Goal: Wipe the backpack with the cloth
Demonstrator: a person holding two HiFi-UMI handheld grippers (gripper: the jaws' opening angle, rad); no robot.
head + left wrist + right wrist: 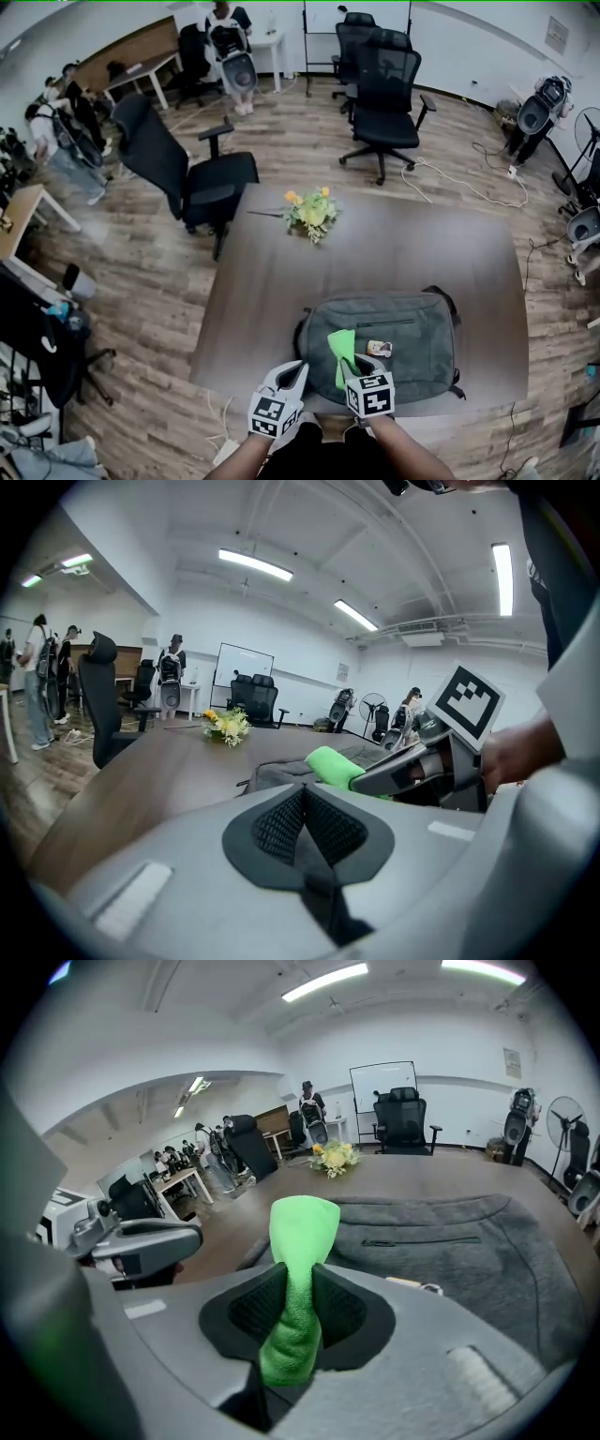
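right gripper view: right claw (298, 1288) clamped tight on the green cloth (304, 1227), poised over the near left part of the grey backpack (450, 1241), which lies on the table (281, 272). left claw (305, 822) closed on nothing (idle alongside). wiping looks about to begin; next, press cloth down and sweep.

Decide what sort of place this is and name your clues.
Probably an office or lab workroom: wheeled office chairs, a whiteboard on a stand, ceiling strip lights and a large meeting table.

Left claw (294, 368) closed, right claw (348, 366) clamped
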